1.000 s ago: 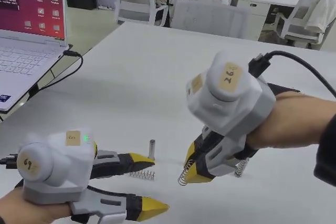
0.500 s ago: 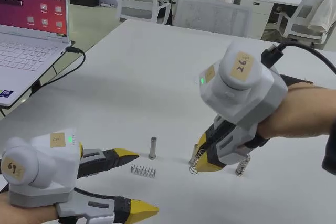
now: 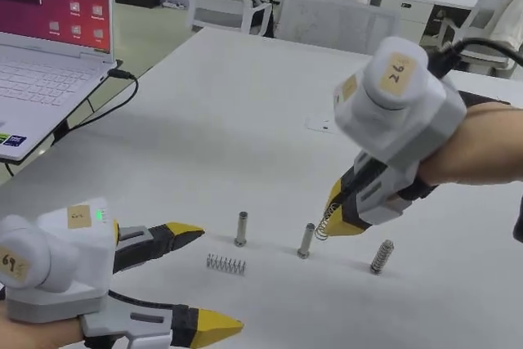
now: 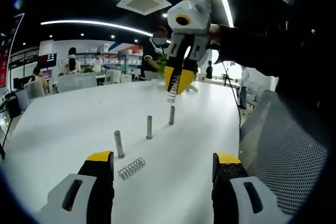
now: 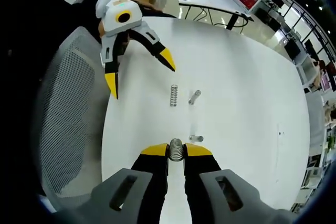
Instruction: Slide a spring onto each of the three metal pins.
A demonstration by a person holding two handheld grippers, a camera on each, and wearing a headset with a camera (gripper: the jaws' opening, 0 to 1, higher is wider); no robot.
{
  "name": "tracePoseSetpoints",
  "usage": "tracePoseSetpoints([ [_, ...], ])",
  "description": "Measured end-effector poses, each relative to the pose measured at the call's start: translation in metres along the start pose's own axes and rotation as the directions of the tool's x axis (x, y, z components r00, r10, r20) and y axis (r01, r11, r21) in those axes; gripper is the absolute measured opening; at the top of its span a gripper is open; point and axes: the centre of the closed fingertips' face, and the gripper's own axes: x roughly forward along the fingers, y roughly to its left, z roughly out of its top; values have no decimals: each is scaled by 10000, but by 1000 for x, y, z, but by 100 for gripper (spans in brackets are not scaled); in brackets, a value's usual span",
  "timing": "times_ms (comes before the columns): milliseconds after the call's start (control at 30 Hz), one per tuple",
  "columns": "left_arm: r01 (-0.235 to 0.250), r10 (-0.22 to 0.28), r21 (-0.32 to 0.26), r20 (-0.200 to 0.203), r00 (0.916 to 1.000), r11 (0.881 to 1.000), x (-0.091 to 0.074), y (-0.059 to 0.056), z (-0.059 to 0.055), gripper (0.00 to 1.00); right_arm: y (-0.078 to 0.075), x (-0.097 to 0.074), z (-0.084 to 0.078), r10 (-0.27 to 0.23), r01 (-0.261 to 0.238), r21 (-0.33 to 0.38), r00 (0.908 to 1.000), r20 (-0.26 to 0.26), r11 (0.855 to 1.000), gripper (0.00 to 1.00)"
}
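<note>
Three metal pins stand in a row on the white table [image 3: 204,112]. In the head view the left pin [image 3: 242,228] and the middle pin [image 3: 306,240] are bare: short, smooth grey rods. The third one, at the right end, is wrapped in a fitted spring [image 3: 382,257] of thin grey wire, whose coils go from the table almost to the top.

A loose spring [image 3: 225,264] of the same wire lies flat on the table, near the left pin on the person's side and not touching it.

The right gripper [image 3: 343,221] pinches a held spring [image 3: 324,223] between its yellow tips, which are pressed on the upper coils. This spring hangs down at a slant, and its lower end is close to the top of the middle pin. I cannot tell if they touch. In the right gripper view the round end of the held spring shows between the two tips, and a pin lies just beyond it, a little to one side.

The left gripper [image 3: 211,279] is low over the table at the near edge. Its jaws are spread wide with nothing between them, and they point toward the loose spring.

An open laptop [image 3: 49,46] sits at the far left, with a black cable [image 3: 90,120] plugged into its side. Office chairs [image 3: 327,26] stand behind the table.
</note>
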Motion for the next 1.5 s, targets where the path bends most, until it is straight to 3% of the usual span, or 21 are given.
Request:
tracePoseSetpoints([
  [567,-247,248,-192,25,9997,9995,-4,1,-3,74,-28,19,-4,-105,99,-134,9989,-447,9999,8],
  [1500,-393,393,-395,-14,9992,9984,-9,6,-9,72,-40,47,-14,321,-333,-136,9961,-816,9994,8],
])
